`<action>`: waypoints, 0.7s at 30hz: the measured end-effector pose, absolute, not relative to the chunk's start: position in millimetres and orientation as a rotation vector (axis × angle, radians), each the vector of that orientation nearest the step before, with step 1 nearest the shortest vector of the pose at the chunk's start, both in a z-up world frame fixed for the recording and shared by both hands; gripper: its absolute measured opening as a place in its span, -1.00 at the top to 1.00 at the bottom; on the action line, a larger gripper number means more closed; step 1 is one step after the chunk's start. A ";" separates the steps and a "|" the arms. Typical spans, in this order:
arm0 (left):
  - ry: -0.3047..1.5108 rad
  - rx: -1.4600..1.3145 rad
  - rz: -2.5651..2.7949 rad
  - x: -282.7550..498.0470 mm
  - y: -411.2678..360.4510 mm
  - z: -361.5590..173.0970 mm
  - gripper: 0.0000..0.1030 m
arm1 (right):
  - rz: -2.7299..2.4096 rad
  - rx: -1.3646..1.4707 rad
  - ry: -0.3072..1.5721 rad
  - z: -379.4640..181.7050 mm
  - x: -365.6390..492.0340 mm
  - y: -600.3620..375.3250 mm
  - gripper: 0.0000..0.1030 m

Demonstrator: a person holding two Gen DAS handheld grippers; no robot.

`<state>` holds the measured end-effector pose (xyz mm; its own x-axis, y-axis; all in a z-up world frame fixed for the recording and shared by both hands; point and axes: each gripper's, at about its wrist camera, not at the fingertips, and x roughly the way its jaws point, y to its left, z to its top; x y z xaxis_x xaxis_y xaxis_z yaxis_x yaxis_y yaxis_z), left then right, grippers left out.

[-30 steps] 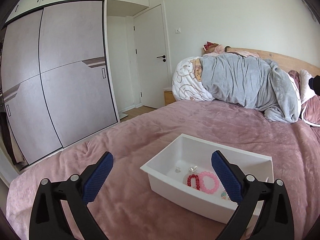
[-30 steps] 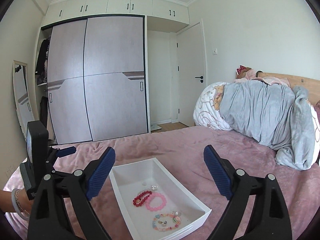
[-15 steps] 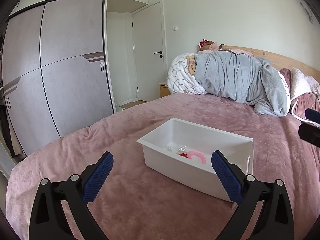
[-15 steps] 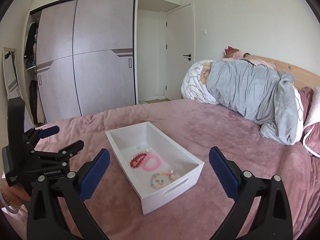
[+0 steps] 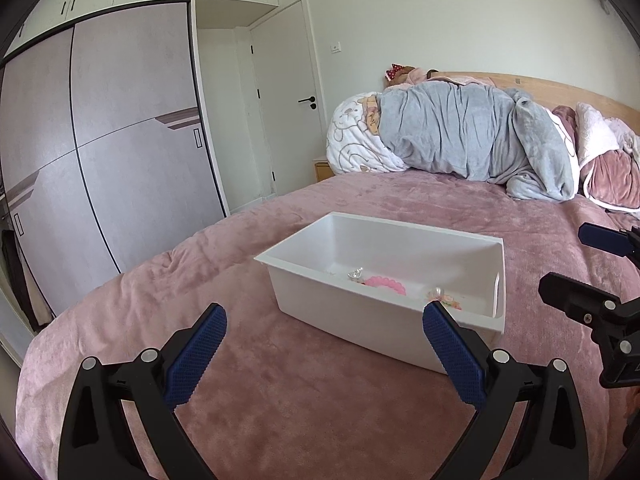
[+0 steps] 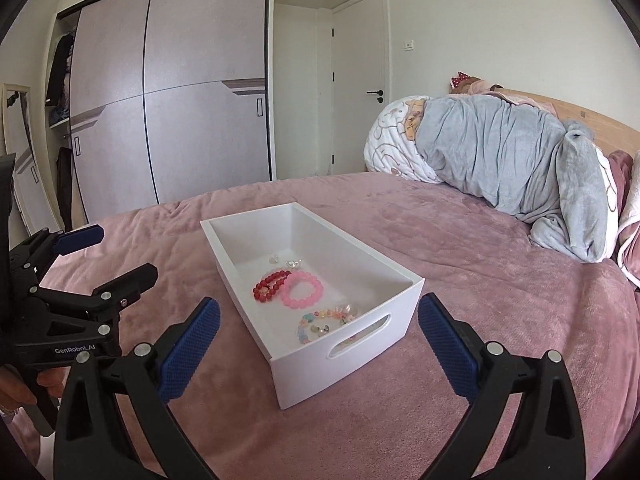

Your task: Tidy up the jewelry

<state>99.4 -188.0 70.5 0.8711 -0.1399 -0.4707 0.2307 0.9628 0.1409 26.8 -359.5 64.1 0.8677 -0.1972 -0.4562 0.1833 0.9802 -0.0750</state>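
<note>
A white box (image 6: pixel 352 356) (image 5: pixel 344 312) sits on the pink bed. It holds a red bead bracelet (image 6: pixel 269 286), a pink bead bracelet (image 6: pixel 302 289) (image 5: pixel 387 285), a pastel bead bracelet (image 6: pixel 325 322) and small clear pieces (image 6: pixel 292 263). My right gripper (image 6: pixel 318 340) is open and empty, held in front of the box's handle end. My left gripper (image 5: pixel 324 342) is open and empty, in front of the box's long side. Each gripper also shows in the other's view: left gripper (image 6: pixel 80 276), right gripper (image 5: pixel 596 280).
A pink bedspread (image 6: pixel 480 280) covers the bed. A grey blanket (image 6: pixel 512 160) and pillows lie piled at the wooden headboard. A sliding wardrobe (image 6: pixel 180 100) and a white door (image 6: pixel 360 88) stand behind the bed. A mirror (image 6: pixel 20 152) leans at left.
Both grippers have pulled back and lowered from the box, so it sits farther ahead in both views. Both stayed open and empty.
</note>
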 end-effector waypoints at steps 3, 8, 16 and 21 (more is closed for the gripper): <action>0.494 0.211 -0.198 101.8 -194.2 60.2 -0.93 | -0.186 -0.021 0.495 57.0 29.5 -361.2 -0.90; 0.489 0.205 -0.207 104.1 -196.7 57.3 -0.93 | -0.184 -0.020 0.486 55.6 29.6 -364.1 -0.90; 0.499 0.196 -0.202 105.9 -199.4 55.3 -0.93 | -0.187 -0.008 0.478 55.8 28.1 -366.2 -0.90; 0.501 0.177 -0.198 106.0 -199.5 55.1 -0.93 | -0.189 -0.003 0.472 57.4 27.4 -367.3 -0.90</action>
<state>106.0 -199.5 55.1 0.8588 -0.1442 -0.4917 0.2305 0.9657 0.1194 27.4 -367.3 57.4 0.8736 -0.1819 -0.4514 0.1804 0.9825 -0.0467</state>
